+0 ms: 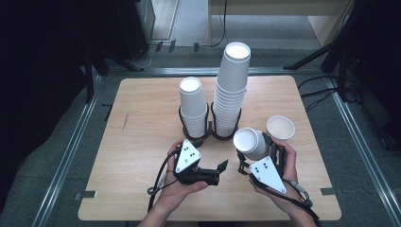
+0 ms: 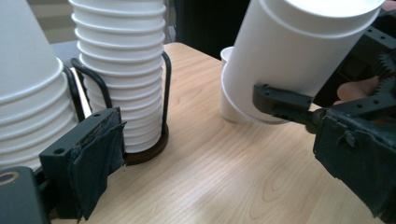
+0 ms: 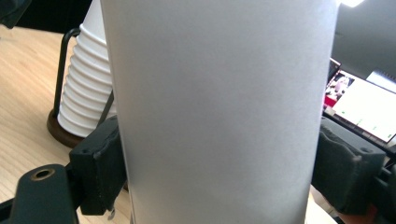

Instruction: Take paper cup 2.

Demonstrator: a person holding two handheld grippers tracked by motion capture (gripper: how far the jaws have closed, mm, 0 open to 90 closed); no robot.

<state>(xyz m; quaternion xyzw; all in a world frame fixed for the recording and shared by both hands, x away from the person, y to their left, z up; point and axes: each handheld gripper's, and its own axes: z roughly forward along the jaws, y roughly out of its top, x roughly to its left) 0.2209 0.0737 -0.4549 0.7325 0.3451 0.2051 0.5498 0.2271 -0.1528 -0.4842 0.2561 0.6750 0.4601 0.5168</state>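
While I am clamping the right hand-held gripper (image 1: 252,150) on a paper cup (image 1: 250,143) at lower right, tilted to clear the stacks, the left hand-held gripper (image 1: 221,166) is waiting open and empty.

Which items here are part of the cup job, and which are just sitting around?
In the job:
- right gripper, fingers shut on the held cup
- loose cup on the table, beside it
- tall stack and short stack in wire holders

Just there:
- left gripper, holding nothing
- table
- tripod legs and floor cables behind
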